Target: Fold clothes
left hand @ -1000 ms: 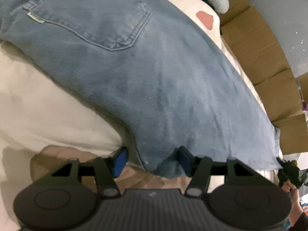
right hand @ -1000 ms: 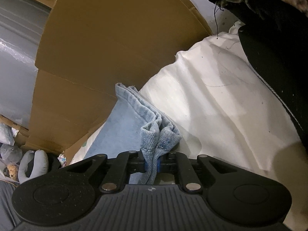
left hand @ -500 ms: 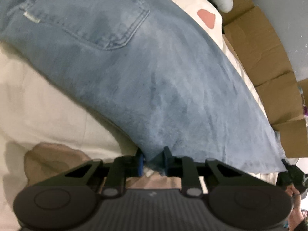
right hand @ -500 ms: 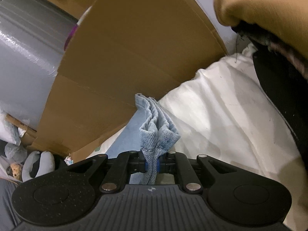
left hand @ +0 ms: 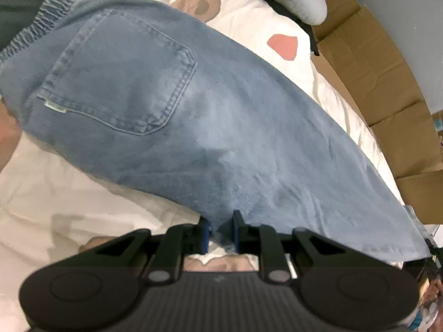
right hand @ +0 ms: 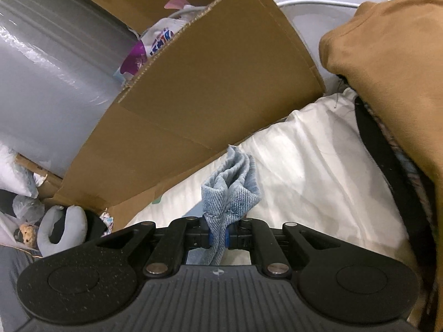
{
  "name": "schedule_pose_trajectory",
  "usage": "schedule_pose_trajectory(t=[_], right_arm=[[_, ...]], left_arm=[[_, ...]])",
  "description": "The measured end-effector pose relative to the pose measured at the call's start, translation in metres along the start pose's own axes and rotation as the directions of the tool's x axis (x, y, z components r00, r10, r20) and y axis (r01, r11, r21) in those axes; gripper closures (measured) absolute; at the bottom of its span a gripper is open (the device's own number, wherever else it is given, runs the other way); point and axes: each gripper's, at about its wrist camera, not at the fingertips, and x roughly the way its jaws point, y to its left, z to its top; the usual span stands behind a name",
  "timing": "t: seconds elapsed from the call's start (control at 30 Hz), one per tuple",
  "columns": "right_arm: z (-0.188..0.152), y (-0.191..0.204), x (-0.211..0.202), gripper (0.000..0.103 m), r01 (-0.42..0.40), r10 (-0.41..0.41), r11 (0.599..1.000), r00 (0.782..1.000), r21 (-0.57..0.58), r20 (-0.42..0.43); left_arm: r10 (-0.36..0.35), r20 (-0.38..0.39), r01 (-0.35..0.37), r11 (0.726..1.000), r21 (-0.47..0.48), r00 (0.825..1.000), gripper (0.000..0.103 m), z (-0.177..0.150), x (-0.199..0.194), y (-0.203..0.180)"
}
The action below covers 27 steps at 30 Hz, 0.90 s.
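On the white bedding, jeans lie spread pocket-up, no fold made yet. Left gripper, jaws just closing, now pinches the near edge; right gripper is clamped on bunched denim at the hem. Fold-over remains.

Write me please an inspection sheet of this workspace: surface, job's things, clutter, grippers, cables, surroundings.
Surface: white bedding with brown and pink patches; a bare part shows beside the jeans.
Job's things: blue jeans, back pocket up, spread across the bedding.
Clutter: grey neck pillow; tan garment over dark cloth at the right edge.
Grippers: left gripper has just closed its fingers on the near edge of the jeans; right gripper shut on a bunched fold of the jeans.
Cables: white cable along the wall, behind the cardboard.
Surroundings: cardboard sheets beside the bed; grey wrapped roll; plastic bags.
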Motion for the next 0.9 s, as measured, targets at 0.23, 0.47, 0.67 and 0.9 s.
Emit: schedule_pose_trajectory(t=[0.23,0.47,0.67,0.9], right_arm=[[-0.009,0.001,-0.039,0.096,0.006,-0.006,1.000,1.000,0.002,-0.014],[-0.028,-0.013,-0.082,0.096,0.028,-0.028,0.999,0.999,0.030,-0.016],[-0.051,-0.025,-0.119,0.096,0.084,-0.084,0.996,0.997,0.007,0.002],[-0.077,-0.024,-0.156,0.096,0.134,-0.134,0.991,0.991,0.028,0.011]], left_arm=[[0.036,-0.018,-0.035,0.999,0.008,0.999,0.086,-0.009,-0.006,-0.007],[0.019,-0.015,-0.019,1.000,-0.016,1.000,0.086,-0.032,-0.005,-0.004],[-0.057,-0.004,0.057,0.998,-0.032,0.998,0.087,-0.054,-0.001,0.007],[-0.103,0.011,0.104,0.994,-0.040,0.995,0.087,-0.063,-0.008,0.024]])
